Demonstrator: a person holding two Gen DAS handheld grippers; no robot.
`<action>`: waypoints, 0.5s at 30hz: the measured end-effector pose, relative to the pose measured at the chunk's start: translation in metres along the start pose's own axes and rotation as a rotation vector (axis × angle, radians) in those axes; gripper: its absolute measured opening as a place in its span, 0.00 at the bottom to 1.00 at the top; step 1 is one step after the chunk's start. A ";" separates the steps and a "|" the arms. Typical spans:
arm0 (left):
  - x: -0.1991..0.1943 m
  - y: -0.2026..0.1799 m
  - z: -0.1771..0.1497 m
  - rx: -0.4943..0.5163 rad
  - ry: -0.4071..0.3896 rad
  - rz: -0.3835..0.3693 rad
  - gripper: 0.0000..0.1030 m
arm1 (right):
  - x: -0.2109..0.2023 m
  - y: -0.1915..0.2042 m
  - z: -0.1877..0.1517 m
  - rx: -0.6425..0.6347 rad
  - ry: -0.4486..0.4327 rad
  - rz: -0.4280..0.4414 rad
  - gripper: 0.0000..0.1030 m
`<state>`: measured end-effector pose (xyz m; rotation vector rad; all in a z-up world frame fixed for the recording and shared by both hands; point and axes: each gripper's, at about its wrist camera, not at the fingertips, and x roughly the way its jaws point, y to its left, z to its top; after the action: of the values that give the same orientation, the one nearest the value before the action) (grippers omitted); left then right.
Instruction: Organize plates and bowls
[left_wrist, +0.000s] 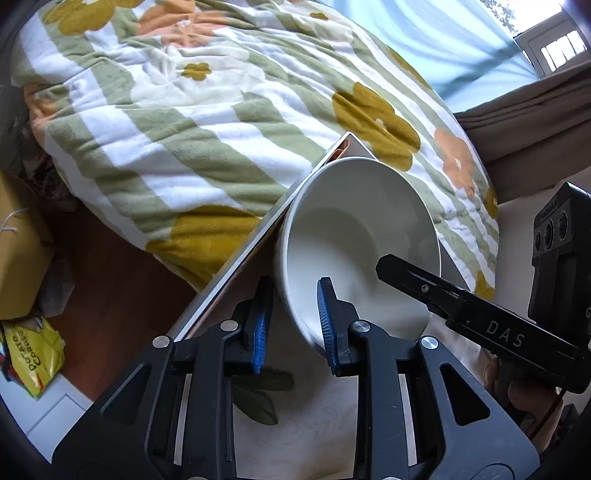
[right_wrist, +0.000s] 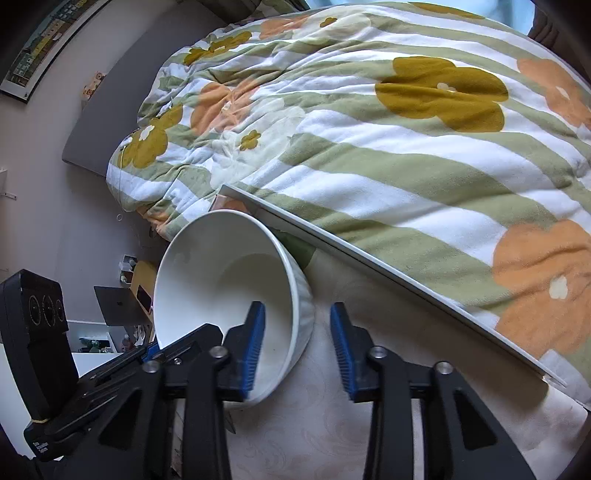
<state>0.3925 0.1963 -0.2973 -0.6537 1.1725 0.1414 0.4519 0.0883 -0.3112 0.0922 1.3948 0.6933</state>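
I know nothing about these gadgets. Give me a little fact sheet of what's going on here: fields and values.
Main object: white ceramic bowl, tilted up on its side
Left gripper: open, fingers straddling the bowl's rim
Right gripper: open, fingers straddling the bowl's opposite rim
Surface: cream patterned tablecloth
Behind: green-striped floral blanket
Floor: yellow snack bag
Plates: none visible

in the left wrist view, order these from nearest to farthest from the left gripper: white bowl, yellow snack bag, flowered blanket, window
1. white bowl: its rim sits between the left gripper pads.
2. yellow snack bag: low at the far left, on the floor.
3. flowered blanket: on the bed beyond the table edge.
4. window: top right, past the bed.
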 end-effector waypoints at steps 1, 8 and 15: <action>0.000 -0.001 0.000 0.007 -0.003 0.004 0.21 | 0.001 0.000 0.000 0.005 -0.001 0.001 0.16; -0.006 -0.006 -0.002 0.044 -0.026 0.030 0.20 | -0.003 0.003 -0.003 -0.001 -0.022 -0.014 0.16; -0.047 -0.034 -0.014 0.120 -0.103 0.045 0.20 | -0.042 0.013 -0.023 -0.007 -0.095 -0.005 0.16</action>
<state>0.3767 0.1716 -0.2451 -0.5088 1.0878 0.1404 0.4255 0.0704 -0.2736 0.1145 1.3008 0.6811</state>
